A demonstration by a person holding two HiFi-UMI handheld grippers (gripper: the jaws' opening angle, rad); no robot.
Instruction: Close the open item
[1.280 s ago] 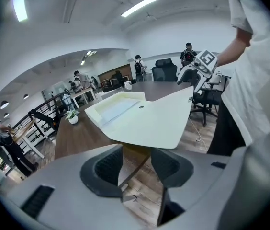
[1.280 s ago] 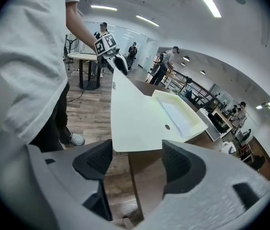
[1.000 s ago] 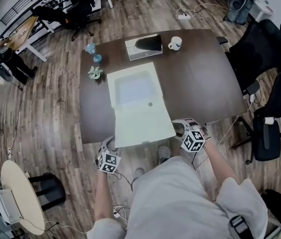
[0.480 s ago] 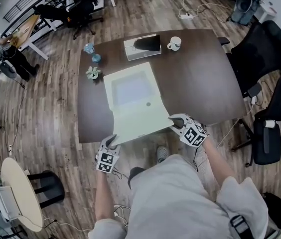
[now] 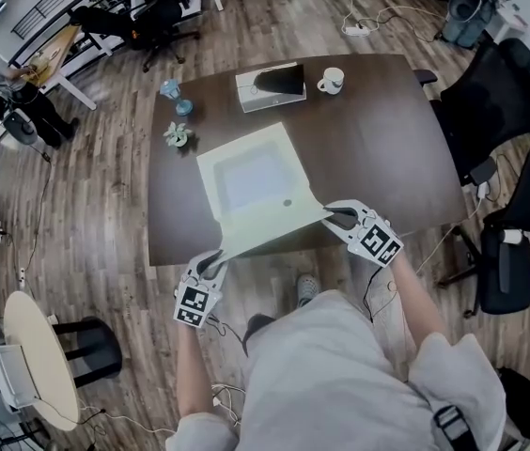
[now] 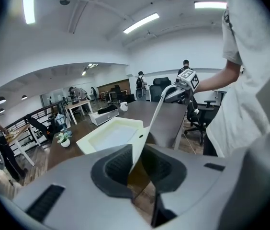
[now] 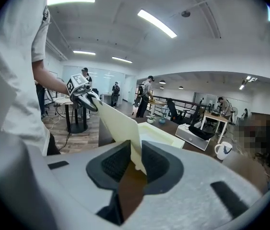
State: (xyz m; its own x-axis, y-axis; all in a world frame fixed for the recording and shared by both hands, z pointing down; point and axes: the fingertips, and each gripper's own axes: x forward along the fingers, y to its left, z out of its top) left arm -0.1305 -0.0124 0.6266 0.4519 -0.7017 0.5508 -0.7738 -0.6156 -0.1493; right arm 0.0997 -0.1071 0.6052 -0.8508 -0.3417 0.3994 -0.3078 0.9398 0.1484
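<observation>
A flat cream box point(image 5: 246, 178) lies open on the dark table point(image 5: 387, 139). Its lid point(image 5: 270, 225) slopes up toward me, off the table. My left gripper point(image 5: 216, 259) is shut on the lid's near left corner, and my right gripper point(image 5: 335, 216) on the near right corner. Both pairs of jaws have just been closing with the lid between them. In the left gripper view the lid's edge point(image 6: 154, 121) runs from the left gripper point(image 6: 134, 163) across to the right gripper point(image 6: 180, 87). In the right gripper view the lid point(image 7: 118, 123) stands between the pads of the right gripper point(image 7: 135, 162).
At the table's far edge are a grey case point(image 5: 270, 87) with a black item on it and a white mug point(image 5: 331, 81). A small plant point(image 5: 179, 135) and a blue object point(image 5: 173, 92) are at the far left. Office chairs point(image 5: 500, 92) crowd the right side.
The lid lay flat over the table's near edge; now it is raised and tilted. Both grippers have closed on its near corners and risen with it.
</observation>
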